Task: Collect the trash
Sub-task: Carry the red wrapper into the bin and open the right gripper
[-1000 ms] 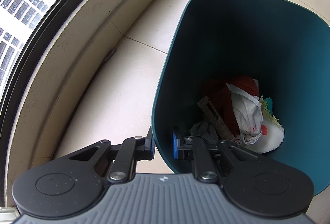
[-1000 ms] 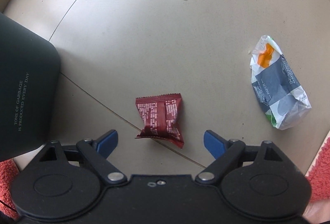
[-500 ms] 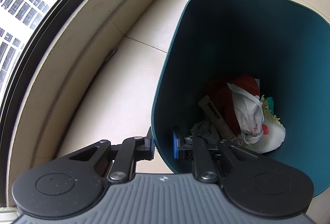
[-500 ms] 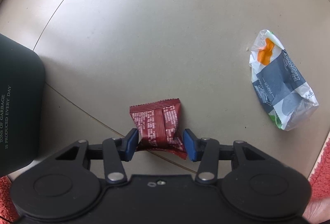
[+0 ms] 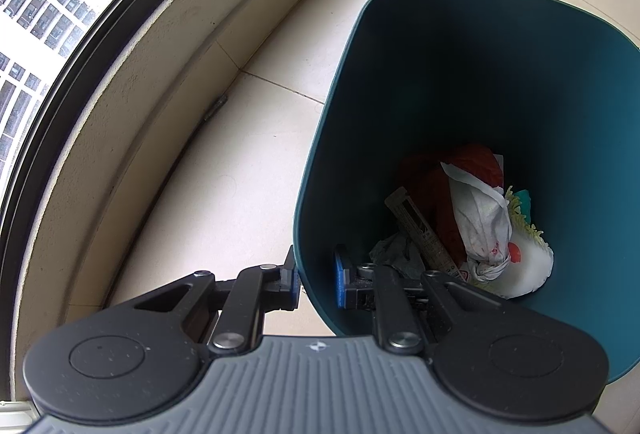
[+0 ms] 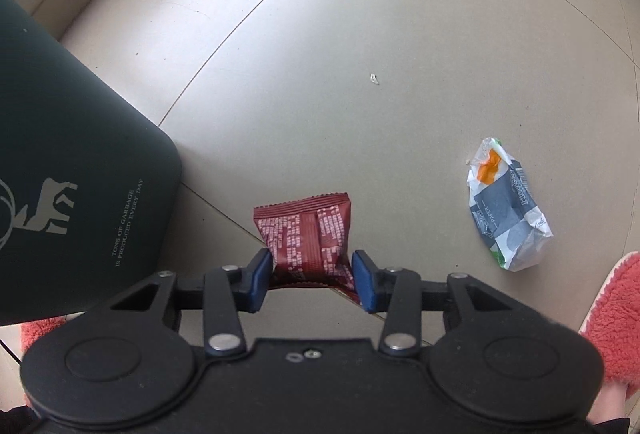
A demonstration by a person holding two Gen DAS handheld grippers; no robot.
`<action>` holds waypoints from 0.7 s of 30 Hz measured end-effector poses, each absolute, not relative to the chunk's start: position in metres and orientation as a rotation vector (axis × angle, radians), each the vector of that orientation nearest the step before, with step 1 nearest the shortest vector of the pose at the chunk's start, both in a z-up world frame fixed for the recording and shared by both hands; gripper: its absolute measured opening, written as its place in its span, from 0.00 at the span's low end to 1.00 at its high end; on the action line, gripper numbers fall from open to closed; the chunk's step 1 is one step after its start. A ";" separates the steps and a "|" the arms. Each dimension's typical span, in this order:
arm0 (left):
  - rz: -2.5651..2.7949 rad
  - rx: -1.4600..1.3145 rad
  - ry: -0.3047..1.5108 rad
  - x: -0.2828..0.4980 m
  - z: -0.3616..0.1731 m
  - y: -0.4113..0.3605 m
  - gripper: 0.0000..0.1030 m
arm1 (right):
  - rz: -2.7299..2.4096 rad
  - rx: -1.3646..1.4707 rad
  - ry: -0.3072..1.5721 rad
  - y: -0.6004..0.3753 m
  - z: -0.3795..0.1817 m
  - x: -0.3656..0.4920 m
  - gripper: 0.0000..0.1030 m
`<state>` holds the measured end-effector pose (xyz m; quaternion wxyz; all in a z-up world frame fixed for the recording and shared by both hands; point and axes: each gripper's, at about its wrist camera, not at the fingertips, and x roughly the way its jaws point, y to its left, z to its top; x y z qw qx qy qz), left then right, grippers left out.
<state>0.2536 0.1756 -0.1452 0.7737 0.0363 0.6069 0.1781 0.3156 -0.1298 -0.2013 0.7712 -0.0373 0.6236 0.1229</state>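
A red snack wrapper (image 6: 306, 234) hangs above the tiled floor between the blue pads of my right gripper (image 6: 310, 274). The jaws are still closing and press on its lower part. To its left stands the dark teal trash bin (image 6: 72, 174) with white print on its side. A crumpled white, grey and orange wrapper (image 6: 508, 206) lies on the floor to the right. In the left wrist view my left gripper (image 5: 317, 282) is shut on the near wall of the bin (image 5: 480, 74), one pad outside and one inside. Crumpled trash (image 5: 480, 218) lies at the bin's bottom.
A low wall and window (image 5: 60, 14) curve along the left of the bin. Pink fluffy slippers (image 6: 612, 318) show at the lower right and lower left of the right wrist view. A small crumb (image 6: 374, 78) lies on the floor farther out.
My right gripper closed from wide open onto the red wrapper and rose, lifting it off the floor. The left gripper and the bin have not moved.
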 end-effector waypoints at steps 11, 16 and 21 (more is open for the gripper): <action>0.395 0.071 1.311 0.254 -0.143 0.177 0.15 | 0.452 -0.144 1.145 -0.097 -0.062 0.285 0.41; 0.397 0.055 1.311 0.254 -0.141 0.179 0.15 | 0.577 -0.171 1.051 -0.070 -0.015 0.271 0.41; 0.392 0.041 1.311 0.254 -0.139 0.182 0.15 | 0.682 -0.229 0.984 -0.033 0.007 0.266 0.41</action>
